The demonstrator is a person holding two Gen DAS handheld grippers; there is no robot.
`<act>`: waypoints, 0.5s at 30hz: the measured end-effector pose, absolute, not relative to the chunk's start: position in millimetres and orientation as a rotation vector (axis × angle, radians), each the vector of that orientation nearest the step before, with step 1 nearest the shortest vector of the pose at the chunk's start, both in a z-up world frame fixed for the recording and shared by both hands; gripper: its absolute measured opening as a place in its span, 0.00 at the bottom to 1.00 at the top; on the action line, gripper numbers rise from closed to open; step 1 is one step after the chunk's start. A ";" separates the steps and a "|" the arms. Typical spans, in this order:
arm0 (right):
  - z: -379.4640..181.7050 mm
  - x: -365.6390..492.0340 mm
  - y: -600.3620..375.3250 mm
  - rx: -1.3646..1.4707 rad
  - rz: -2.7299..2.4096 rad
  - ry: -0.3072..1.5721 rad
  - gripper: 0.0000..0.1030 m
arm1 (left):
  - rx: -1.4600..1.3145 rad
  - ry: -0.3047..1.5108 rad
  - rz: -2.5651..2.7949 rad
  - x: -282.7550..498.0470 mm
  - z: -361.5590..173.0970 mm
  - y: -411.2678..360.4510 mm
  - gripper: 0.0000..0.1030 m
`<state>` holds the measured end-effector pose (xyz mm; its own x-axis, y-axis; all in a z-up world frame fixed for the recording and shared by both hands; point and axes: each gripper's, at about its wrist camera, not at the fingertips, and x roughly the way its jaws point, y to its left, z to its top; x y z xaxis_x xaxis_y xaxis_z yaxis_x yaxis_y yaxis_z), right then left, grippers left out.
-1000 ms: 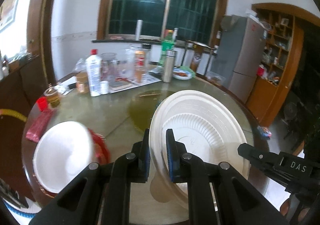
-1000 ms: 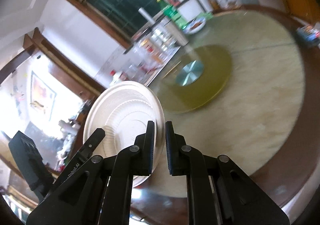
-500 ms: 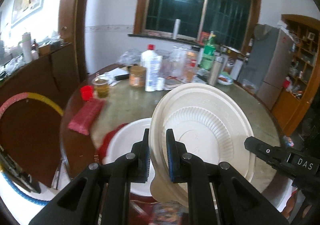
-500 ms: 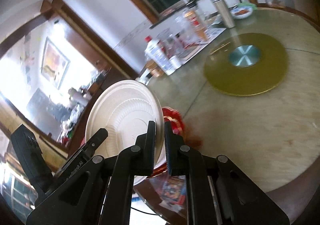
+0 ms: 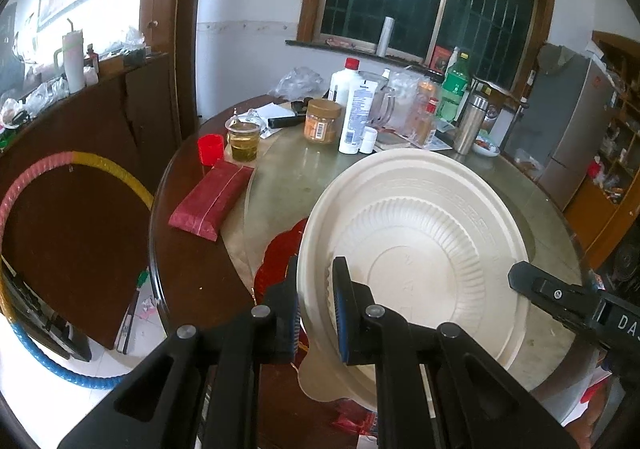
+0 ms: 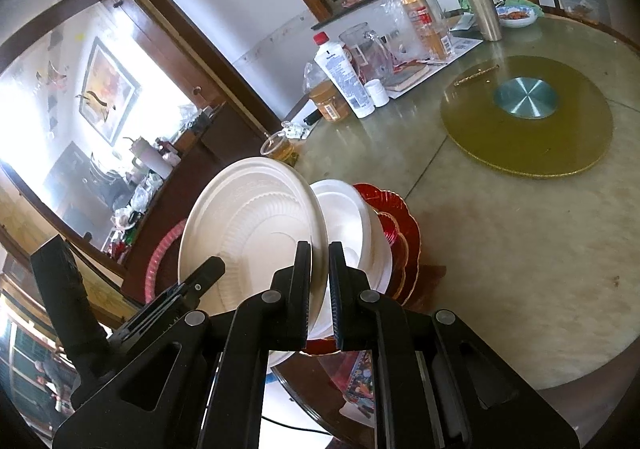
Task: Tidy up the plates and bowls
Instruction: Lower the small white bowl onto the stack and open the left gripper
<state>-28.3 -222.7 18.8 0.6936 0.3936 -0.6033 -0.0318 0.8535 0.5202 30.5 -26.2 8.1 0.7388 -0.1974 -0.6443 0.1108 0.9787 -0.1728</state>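
Observation:
A large white ribbed plate (image 5: 412, 249) is held tilted above the table edge by both grippers at opposite rims. My left gripper (image 5: 316, 305) is shut on its near rim, and the right gripper's finger (image 5: 560, 297) reaches in from the right. In the right wrist view my right gripper (image 6: 319, 281) is shut on the same white plate (image 6: 256, 233), with the left gripper (image 6: 192, 281) on its far side. Just beyond sits a stack of white bowls (image 6: 348, 221) on scalloped red plates (image 6: 400, 225). The red plates (image 5: 280, 257) peek out behind the held plate.
On the round glass-topped table (image 6: 520, 269) stand a golden turntable (image 6: 524, 117), bottles and a jar (image 5: 322, 121), a cup of amber liquid (image 5: 242, 139), a red cup (image 5: 210, 148) and a red box (image 5: 212, 199). A hoop (image 5: 48, 169) leans on a dark cabinet at left.
Both grippers have carried the white plate sideways across the table to its edge. The bowl stack on red plates now lies directly behind the plate.

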 end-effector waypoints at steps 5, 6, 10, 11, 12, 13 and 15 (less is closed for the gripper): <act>18.2 -23.9 -216.8 0.486 0.241 0.778 0.08 | -0.132 0.724 -0.167 35.6 5.0 -20.5 0.13; 17.8 -22.3 -215.5 0.484 0.239 0.781 0.08 | -0.132 0.726 -0.166 37.5 4.1 -19.8 0.13; 13.9 -16.2 -212.7 0.483 0.236 0.792 0.08 | -0.124 0.738 -0.161 43.4 0.5 -18.3 0.13; 12.8 -14.4 -211.9 0.483 0.234 0.796 0.08 | -0.123 0.742 -0.160 44.7 -0.9 -18.1 0.13; 11.9 -13.8 -211.0 0.483 0.232 0.798 0.08 | -0.124 0.746 -0.162 46.5 -2.1 -17.6 0.13; 10.7 -12.0 -210.6 0.482 0.230 0.802 0.08 | -0.125 0.752 -0.164 47.8 -3.4 -17.3 0.13; 8.0 -9.5 -210.5 0.484 0.228 0.809 0.08 | -0.124 0.763 -0.163 50.4 -6.1 -16.9 0.13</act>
